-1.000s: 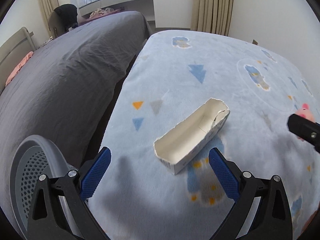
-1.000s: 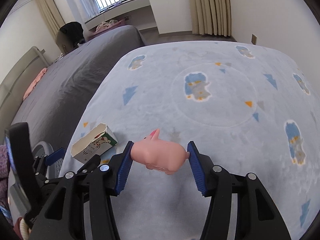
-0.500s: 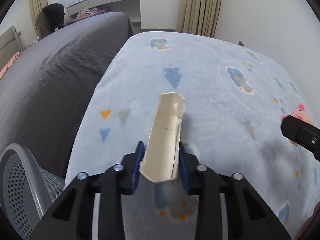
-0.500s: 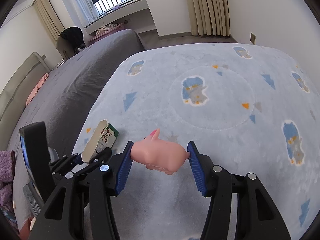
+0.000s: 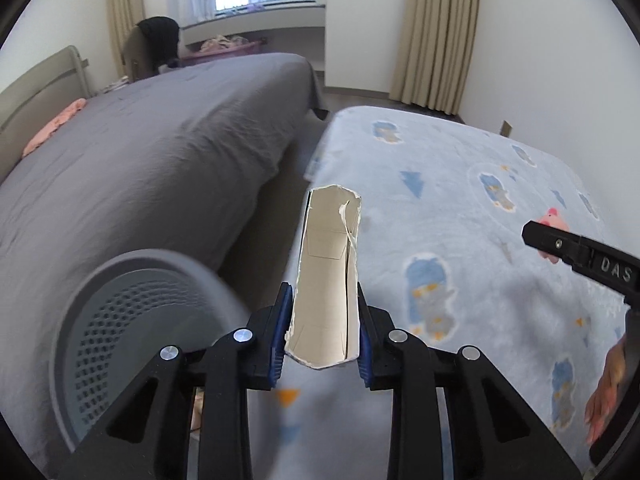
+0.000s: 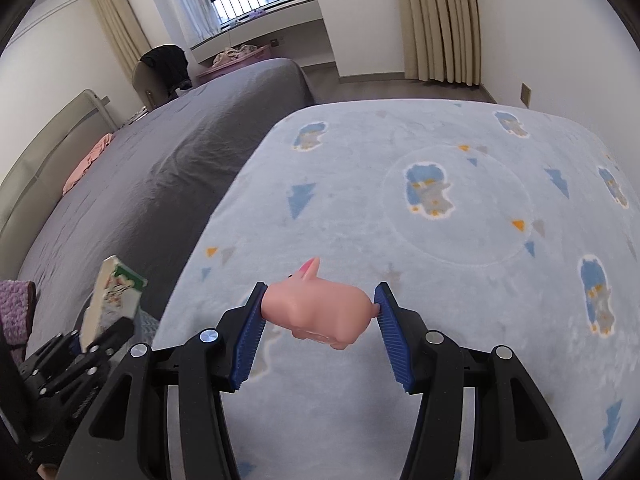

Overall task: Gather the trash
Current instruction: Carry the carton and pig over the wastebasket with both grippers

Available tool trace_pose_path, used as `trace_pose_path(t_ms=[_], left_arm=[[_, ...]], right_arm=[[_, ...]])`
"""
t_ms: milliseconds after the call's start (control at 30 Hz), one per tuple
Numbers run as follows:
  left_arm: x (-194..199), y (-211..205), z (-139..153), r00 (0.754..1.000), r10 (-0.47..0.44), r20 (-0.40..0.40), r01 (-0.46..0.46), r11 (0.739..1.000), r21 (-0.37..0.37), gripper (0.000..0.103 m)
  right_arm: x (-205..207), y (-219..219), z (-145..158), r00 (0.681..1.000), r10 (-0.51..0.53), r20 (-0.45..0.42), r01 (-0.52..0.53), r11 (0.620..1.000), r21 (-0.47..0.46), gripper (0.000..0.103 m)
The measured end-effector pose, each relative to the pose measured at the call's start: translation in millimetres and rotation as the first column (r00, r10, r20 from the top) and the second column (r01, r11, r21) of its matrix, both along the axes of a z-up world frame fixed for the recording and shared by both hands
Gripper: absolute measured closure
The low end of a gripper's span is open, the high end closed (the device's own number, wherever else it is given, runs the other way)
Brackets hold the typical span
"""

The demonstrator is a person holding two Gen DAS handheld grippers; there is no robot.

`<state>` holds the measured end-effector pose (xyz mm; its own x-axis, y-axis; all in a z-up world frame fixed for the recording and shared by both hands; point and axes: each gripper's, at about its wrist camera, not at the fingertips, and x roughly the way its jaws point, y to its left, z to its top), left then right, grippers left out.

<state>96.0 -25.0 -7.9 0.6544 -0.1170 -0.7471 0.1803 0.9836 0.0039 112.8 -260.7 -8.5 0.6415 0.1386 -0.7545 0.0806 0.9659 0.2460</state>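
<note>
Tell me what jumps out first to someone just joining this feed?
The torn cardboard carton, clamped in the left gripper and lifted beside the grey perforated bin at lower left. Then the pink toy pig, squeezed in the right gripper above the pale blue cartoon blanket, with the grey bed to its left.

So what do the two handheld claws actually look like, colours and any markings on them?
Both are the same build: the left claw and the right claw have matte black, angular plastic arms with triangular cut-outs and round silver screw heads at the pivots. Each ends in ribbed blue pads. In the left wrist view, the side of the right claw's black body carries raised letters, of which "DAS" is readable. No cables or sleeves are visible.
</note>
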Motion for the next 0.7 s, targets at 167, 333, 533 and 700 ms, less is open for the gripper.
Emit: trace_pose_path(t_ms=[167, 333, 533, 700], left_arm=[[-29.8, 49.5, 13.9, 0.997, 0.068, 0.029, -0.069, 0.998, 0.000, 0.075], [-63.3, 101.7, 24.1, 0.991, 0.125, 0.049, -0.126, 0.992, 0.009, 0.075], [-85.7, 158.3, 35.4, 0.982, 0.178, 0.068, -0.178, 0.984, 0.004, 0.075], [-97.3, 187.5, 43.6, 0.977, 0.194, 0.085, -0.193, 0.981, -0.020, 0.075]], right_arm=[[-5.1, 36.2, 11.7, 0.998, 0.053, 0.018, -0.053, 0.999, 0.013, 0.050], [-17.4, 75.7, 21.2, 0.995, 0.096, 0.033, -0.096, 0.995, -0.002, 0.050], [-37.2, 124.3, 29.8, 0.991, 0.135, 0.019, -0.135, 0.991, -0.004, 0.050], [-52.6, 160.7, 46.7, 0.986, 0.168, 0.004, -0.168, 0.986, -0.019, 0.050]])
